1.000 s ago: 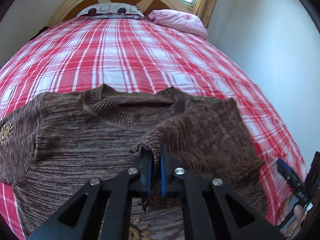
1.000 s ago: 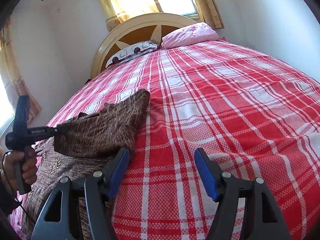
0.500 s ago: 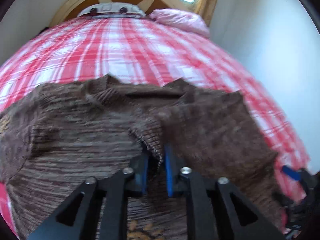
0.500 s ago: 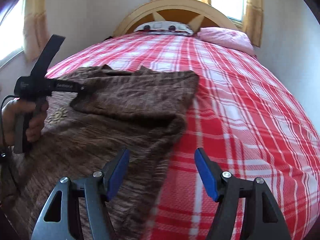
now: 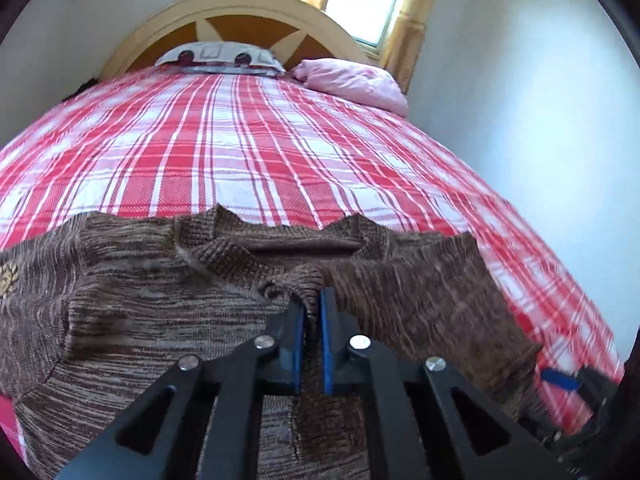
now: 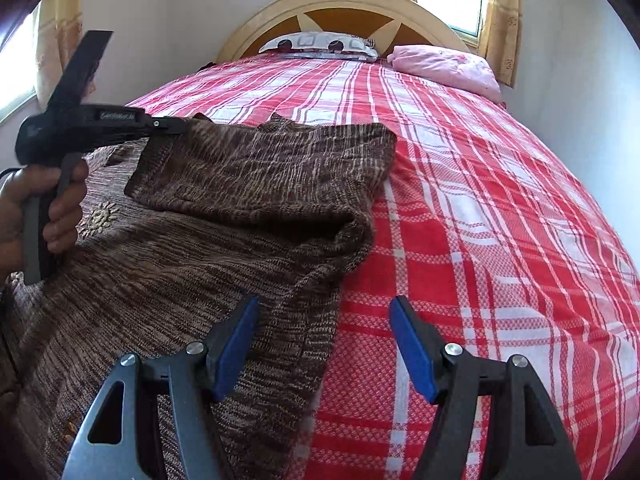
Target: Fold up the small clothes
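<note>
A brown knit sweater (image 5: 132, 312) lies on the red plaid bed. Its right sleeve (image 5: 420, 292) is folded over the body. My left gripper (image 5: 313, 312) is shut on the sleeve's cuff, near the collar (image 5: 280, 248). In the right wrist view the sweater (image 6: 208, 248) spreads at the left, and the left gripper (image 6: 176, 126) holds the folded sleeve's end. My right gripper (image 6: 324, 320) is open and empty. It hovers over the sweater's right side edge, with its left finger over the knit and its right finger over the bedspread.
The red and white plaid bedspread (image 6: 500, 220) covers the whole bed. A patterned pillow (image 6: 320, 44) and a pink pillow (image 6: 448, 66) lie at the headboard (image 6: 344, 4). White walls stand close on the right. The right gripper shows at the left wrist view's lower right (image 5: 560, 380).
My left gripper has carried the cuff further over the sweater's body and closed tighter. My right gripper has swung left to the sweater's side edge, still open.
</note>
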`<move>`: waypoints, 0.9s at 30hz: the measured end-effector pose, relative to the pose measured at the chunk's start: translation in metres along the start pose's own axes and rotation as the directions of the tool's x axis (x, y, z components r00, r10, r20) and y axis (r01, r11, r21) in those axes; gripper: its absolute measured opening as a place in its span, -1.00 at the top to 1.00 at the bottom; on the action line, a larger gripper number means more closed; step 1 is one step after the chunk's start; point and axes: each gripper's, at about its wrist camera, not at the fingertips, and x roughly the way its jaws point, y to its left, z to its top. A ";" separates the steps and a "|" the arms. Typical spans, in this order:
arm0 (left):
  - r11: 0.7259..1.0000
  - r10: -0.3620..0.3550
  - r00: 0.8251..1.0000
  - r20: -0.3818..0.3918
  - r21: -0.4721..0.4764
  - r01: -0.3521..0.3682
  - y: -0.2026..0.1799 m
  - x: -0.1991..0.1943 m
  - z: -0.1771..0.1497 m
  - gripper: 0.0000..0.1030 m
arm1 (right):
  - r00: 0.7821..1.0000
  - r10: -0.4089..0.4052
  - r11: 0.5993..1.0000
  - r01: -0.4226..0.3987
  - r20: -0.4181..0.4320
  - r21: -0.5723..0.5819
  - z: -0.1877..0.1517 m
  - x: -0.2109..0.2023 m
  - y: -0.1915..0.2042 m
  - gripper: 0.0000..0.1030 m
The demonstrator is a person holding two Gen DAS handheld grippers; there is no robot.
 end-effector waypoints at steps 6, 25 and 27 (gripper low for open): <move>0.980 0.138 0.980 -0.145 -0.120 -0.156 0.031 0.023 -0.002 0.76 | 0.999 0.035 0.999 -0.035 -0.011 0.033 0.000 0.004 -0.006 -0.33; 0.974 0.196 0.967 -0.163 0.144 -0.174 -0.012 0.002 -0.026 0.90 | 0.999 0.044 0.996 -0.044 0.006 0.081 0.000 0.002 -0.014 -0.33; 0.970 0.229 0.961 -0.157 0.123 -0.211 -0.004 0.000 -0.024 0.94 | 0.999 0.044 0.996 -0.045 0.017 0.081 0.000 0.000 -0.014 -0.33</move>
